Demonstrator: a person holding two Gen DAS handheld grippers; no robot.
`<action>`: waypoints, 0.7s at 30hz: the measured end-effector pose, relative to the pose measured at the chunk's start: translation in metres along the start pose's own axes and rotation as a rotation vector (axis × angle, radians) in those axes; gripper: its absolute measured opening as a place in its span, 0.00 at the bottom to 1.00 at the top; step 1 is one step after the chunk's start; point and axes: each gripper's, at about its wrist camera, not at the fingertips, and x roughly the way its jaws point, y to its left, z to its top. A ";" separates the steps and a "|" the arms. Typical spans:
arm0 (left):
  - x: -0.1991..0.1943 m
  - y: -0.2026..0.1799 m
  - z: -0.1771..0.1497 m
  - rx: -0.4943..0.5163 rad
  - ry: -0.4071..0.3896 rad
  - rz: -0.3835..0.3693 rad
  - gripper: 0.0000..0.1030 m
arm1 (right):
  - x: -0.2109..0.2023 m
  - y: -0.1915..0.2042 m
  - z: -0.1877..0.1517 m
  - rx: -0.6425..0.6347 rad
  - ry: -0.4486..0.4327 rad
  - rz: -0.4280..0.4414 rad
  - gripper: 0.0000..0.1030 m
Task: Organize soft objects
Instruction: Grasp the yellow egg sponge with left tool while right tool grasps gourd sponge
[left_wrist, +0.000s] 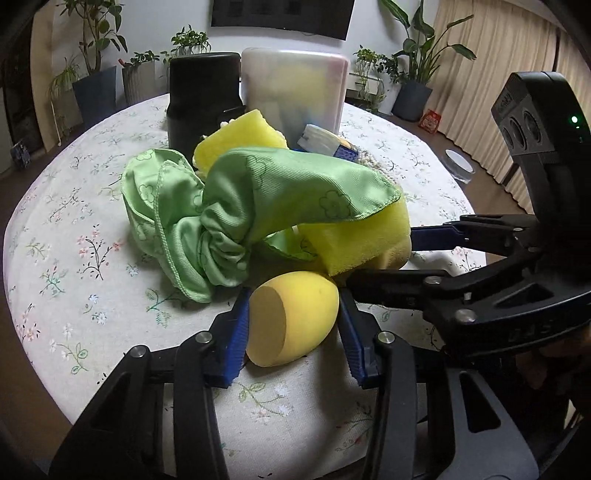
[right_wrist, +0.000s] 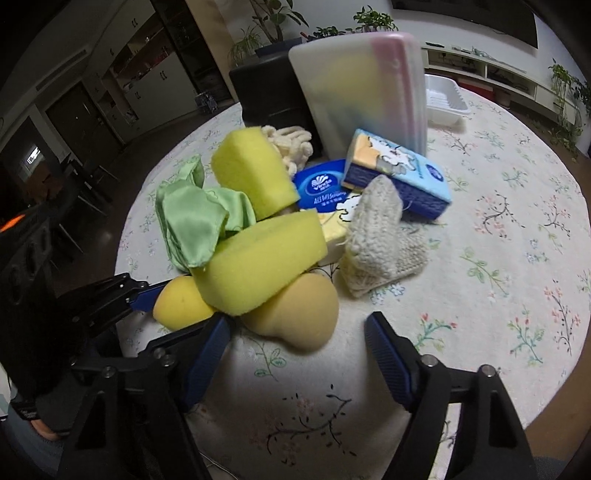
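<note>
— While the left wrist view looks down at the table (left_wrist: 66, 229), what do the left tongs (left_wrist: 293, 325) have?
— A yellow egg-shaped sponge (left_wrist: 291, 321) sits between their blue pads, both pressing its sides; they stand narrowly apart, closed onto it. Just beyond it lies a crumpled green cloth (left_wrist: 229, 206) over a yellow block sponge (left_wrist: 365, 240). The right tongs (left_wrist: 380, 254) reach in from the right, one finger above and one below that block's end.
— And the right wrist view?
— The right tongs (right_wrist: 297, 341) stand wide, holding nothing; a tan pear-shaped sponge (right_wrist: 295, 314) lies between their tips, touching neither pad that I can tell. To their left the left tongs (right_wrist: 181, 306) clasp the egg sponge (right_wrist: 181, 302). Farther ahead: a knitted cloth (right_wrist: 376, 236), tissue packs (right_wrist: 399, 177), and a translucent box (right_wrist: 362, 92).
</note>
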 end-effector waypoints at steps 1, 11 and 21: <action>-0.003 0.001 -0.003 -0.002 -0.001 0.003 0.40 | 0.002 0.000 0.001 -0.009 -0.006 -0.007 0.73; -0.005 -0.002 -0.006 -0.021 -0.008 0.027 0.37 | 0.009 0.014 0.006 -0.084 -0.029 -0.019 0.49; -0.021 0.003 -0.008 -0.071 -0.022 0.006 0.36 | -0.013 -0.004 -0.015 0.013 -0.032 0.012 0.47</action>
